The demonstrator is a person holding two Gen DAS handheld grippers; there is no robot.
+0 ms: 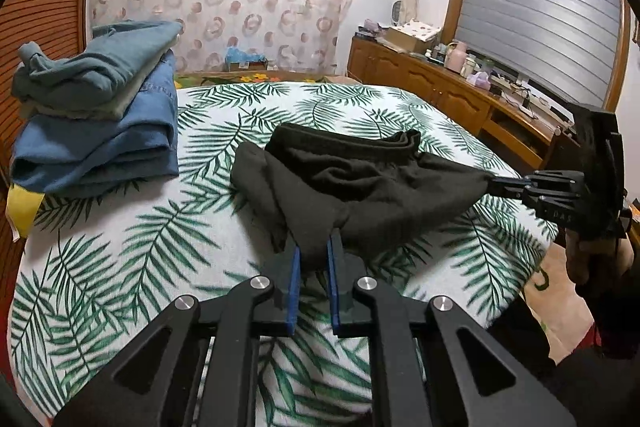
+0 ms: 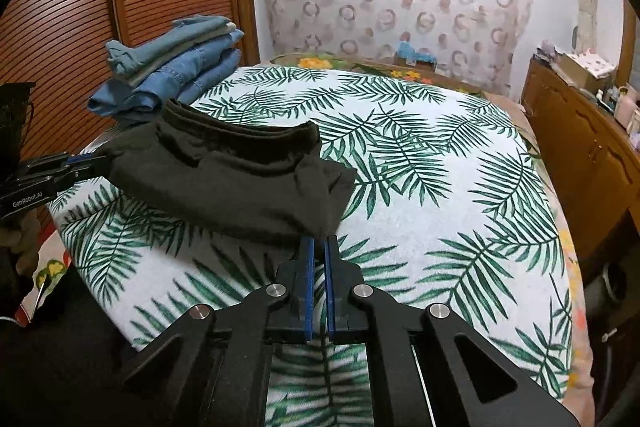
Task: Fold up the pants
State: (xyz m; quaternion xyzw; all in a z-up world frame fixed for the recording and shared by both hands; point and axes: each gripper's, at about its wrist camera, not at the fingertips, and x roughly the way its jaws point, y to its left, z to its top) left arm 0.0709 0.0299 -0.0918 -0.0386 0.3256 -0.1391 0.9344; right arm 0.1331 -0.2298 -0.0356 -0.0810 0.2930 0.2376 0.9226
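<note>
- Pants (image 1: 340, 179) — dark, already bundled into a compact fold — hang slung between the two grippers, with the far part, the thick rolled band, resting on the leaf-print bedspread (image 1: 120, 259).
- The left gripper (image 1: 314, 247) pinches a bunched near corner of the cloth between its blue pads; the jaws stand narrowed on the fabric, with a little gap lower down.
- The right gripper (image 2: 319, 247) has its pads pressed nearly together on the opposite near corner, seen in its own camera; from the left camera its tips disappear into the cloth at the right end.
- The relation that matters: the held edge runs side to side between the two grippers, taut, and the bulk of the garment lies ahead of both, away from the person. Neither hand looks clearly nearer to it.
- My judgement is that the next move carries this edge forward or lowers it flat; both ends need to travel together or the fold will skew.
- A stack of folded jeans (image 1: 96, 131) sits well apart at the far left of the bed — probably the place for the finished piece.
</note>
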